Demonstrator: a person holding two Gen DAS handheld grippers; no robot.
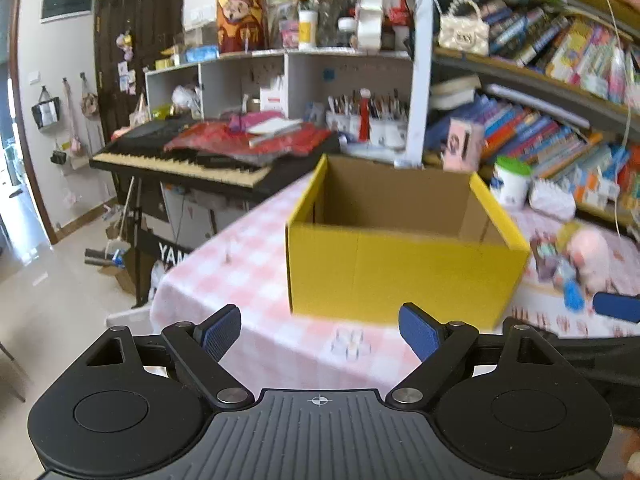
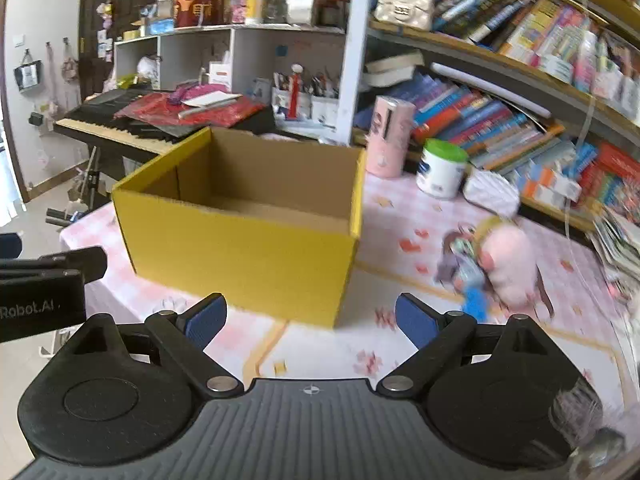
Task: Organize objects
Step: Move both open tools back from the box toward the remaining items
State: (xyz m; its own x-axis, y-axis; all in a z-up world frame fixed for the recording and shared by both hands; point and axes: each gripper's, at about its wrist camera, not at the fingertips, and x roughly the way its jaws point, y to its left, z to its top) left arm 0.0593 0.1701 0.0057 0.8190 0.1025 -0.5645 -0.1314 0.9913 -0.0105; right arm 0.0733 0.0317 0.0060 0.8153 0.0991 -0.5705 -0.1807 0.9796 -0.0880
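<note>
An open yellow cardboard box [image 1: 400, 268] stands on the pink checked tablecloth [image 1: 248, 280]; its inside looks empty in the right wrist view [image 2: 244, 240]. A pink plush doll [image 2: 508, 268] lies with small colourful items to the right of the box, also seen in the left wrist view [image 1: 588, 256]. My left gripper [image 1: 320, 334] is open and empty, in front of the box. My right gripper [image 2: 311, 320] is open and empty, in front of the box's right corner.
A white can with green lid [image 2: 440, 172], a pink cylinder [image 2: 388, 140] and a white pouch [image 2: 492, 194] stand behind the doll. Bookshelves [image 2: 520, 80] line the right. A keyboard piano [image 1: 180, 160] sits left of the table. The table edge [image 1: 168, 292] drops off at left.
</note>
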